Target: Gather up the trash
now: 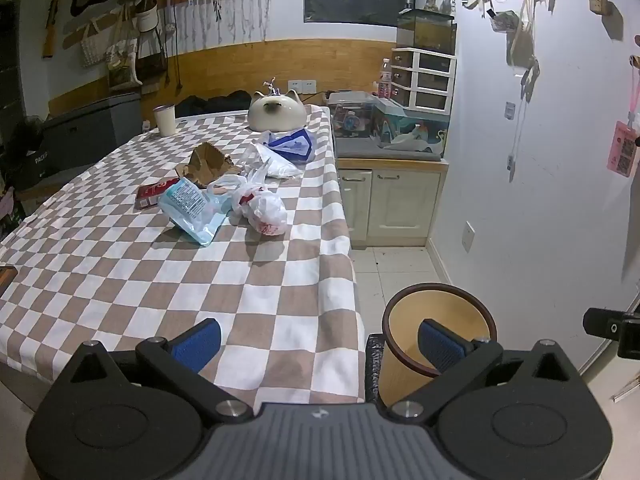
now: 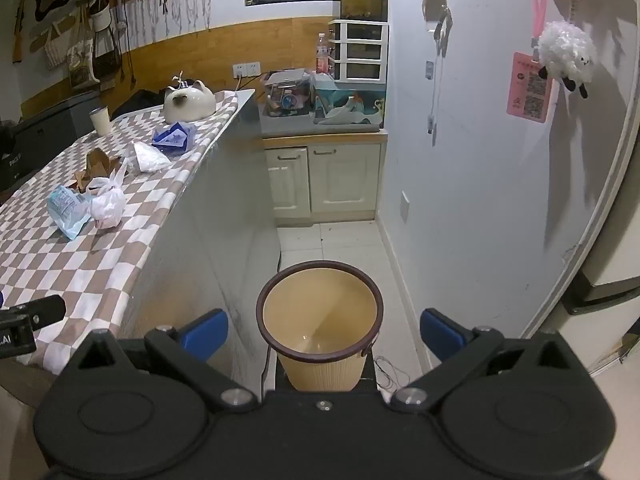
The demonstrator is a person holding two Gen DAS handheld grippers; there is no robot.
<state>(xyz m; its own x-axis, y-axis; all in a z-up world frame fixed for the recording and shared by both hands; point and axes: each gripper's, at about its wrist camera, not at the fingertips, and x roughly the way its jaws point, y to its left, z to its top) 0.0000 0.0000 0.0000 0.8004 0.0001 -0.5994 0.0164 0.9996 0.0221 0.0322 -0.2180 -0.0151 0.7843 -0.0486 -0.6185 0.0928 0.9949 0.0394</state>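
Trash lies on the checkered table (image 1: 120, 280): a light blue wrapper (image 1: 192, 208), a knotted white plastic bag (image 1: 262, 208), torn brown cardboard (image 1: 210, 162), a red packet (image 1: 154, 194), a clear bag (image 1: 272, 160) and a blue-white packet (image 1: 294, 146). The same pile shows in the right wrist view, with the wrapper (image 2: 68, 206) and white bag (image 2: 108, 202). A yellow bin (image 2: 320, 320) with a brown rim stands on the floor by the table's corner (image 1: 436, 320). My left gripper (image 1: 320, 344) is open over the table's near edge. My right gripper (image 2: 324, 332) is open above the bin.
A cat-shaped ceramic jar (image 1: 276, 110) and a white cup (image 1: 165, 120) stand at the table's far end. A cabinet (image 2: 324, 176) with boxes and drawers stands behind. A wall (image 2: 480, 160) runs along the right of the narrow tiled aisle.
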